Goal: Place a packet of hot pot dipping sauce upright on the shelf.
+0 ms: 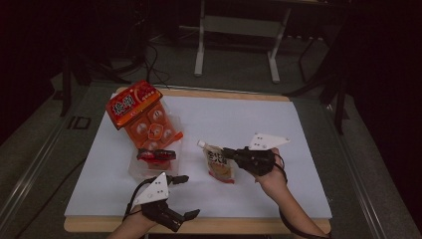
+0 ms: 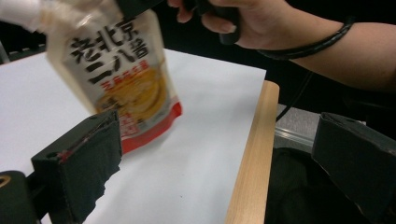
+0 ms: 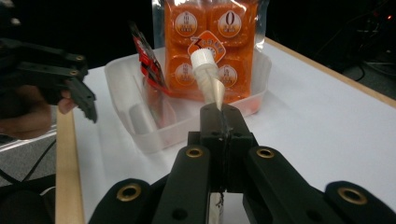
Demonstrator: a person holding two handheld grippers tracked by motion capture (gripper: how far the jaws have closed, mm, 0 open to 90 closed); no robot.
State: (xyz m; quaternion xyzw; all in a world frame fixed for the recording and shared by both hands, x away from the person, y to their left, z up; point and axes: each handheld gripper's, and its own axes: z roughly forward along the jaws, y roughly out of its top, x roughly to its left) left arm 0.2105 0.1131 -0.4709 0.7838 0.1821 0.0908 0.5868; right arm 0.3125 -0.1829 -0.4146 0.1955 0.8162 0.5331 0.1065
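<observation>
A pale spouted pouch (image 1: 219,164) with dark lettering and a red bottom band hangs tilted over the white sheet (image 1: 239,119). My right gripper (image 1: 228,153) is shut on its upper part, just below the white cap (image 3: 204,59). In the left gripper view the pouch (image 2: 121,79) dangles from the right hand (image 2: 252,23), its lower edge close to the sheet. My left gripper (image 1: 188,195) stands open near the table's front edge with nothing between its jaws. The pouch shows beyond its wide-apart jaws (image 2: 219,154).
A clear plastic bin (image 1: 142,173) stands left of the pouch, holding a tall orange multi-pack (image 1: 149,124) and a red packet (image 1: 157,155). In the right gripper view the bin (image 3: 140,130) lies straight ahead. The wooden table edge (image 2: 254,154) runs close to the left gripper.
</observation>
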